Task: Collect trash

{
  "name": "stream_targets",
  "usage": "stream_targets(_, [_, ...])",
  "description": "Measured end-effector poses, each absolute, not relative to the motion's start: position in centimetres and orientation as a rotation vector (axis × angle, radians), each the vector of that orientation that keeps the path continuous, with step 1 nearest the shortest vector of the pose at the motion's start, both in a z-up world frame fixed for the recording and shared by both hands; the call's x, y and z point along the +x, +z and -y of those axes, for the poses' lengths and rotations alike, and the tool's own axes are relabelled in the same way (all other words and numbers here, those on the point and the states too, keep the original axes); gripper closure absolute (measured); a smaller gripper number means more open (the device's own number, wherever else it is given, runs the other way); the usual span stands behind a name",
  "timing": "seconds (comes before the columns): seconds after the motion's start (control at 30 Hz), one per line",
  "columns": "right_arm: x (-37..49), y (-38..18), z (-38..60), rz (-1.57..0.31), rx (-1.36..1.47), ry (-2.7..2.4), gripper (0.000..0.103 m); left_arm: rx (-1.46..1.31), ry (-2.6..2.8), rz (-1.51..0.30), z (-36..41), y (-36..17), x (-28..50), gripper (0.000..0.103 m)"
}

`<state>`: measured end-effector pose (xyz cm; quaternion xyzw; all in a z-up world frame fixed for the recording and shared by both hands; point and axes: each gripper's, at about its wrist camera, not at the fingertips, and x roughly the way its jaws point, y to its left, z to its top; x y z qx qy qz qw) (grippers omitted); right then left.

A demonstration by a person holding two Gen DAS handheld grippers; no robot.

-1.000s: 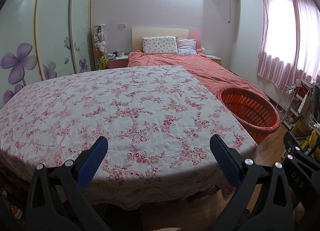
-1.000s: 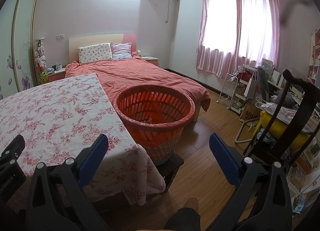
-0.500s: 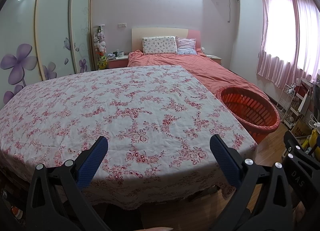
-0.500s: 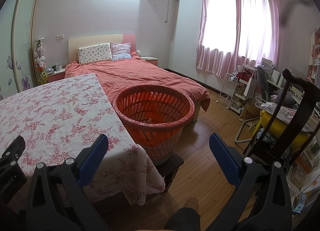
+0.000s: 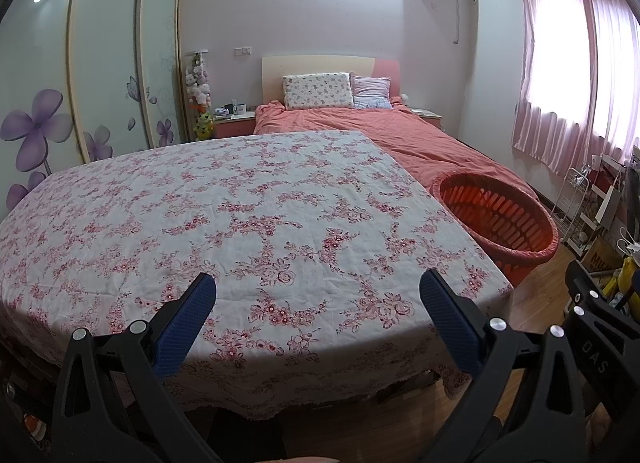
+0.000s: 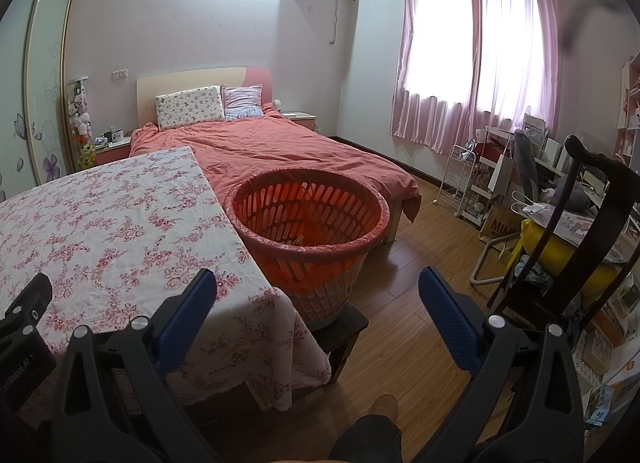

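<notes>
An orange slatted basket (image 6: 308,219) lined with a clear bag stands on a low dark stool at the right end of the table; the left wrist view shows the basket (image 5: 500,215) at the far right. The floral tablecloth (image 5: 224,223) shows no loose trash. My left gripper (image 5: 318,303) hovers open over the table's near edge with nothing between its blue pads. My right gripper (image 6: 318,303) is open too, held in front of the basket and above the table corner (image 6: 280,303). A small pale scrap lies inside the basket, hard to make out.
A bed with a coral cover (image 6: 280,151) lies behind the table and basket. A dark wooden chair (image 6: 580,223), white racks (image 6: 460,179) and clutter fill the right side. Wardrobe doors (image 5: 100,83) line the left wall. Wooden floor (image 6: 420,263) lies right of the basket. A person's foot (image 6: 384,407) shows below.
</notes>
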<state>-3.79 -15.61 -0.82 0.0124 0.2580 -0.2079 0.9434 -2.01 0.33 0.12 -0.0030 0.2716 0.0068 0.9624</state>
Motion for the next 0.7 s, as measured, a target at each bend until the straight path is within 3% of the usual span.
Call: stream_targets(0.7, [-3.86, -0.79, 15.69, -0.526, 0.027, -0.423, 0.005, -0.004, 0.008, -0.555, -0.18, -0.06, -2.23, 0.003])
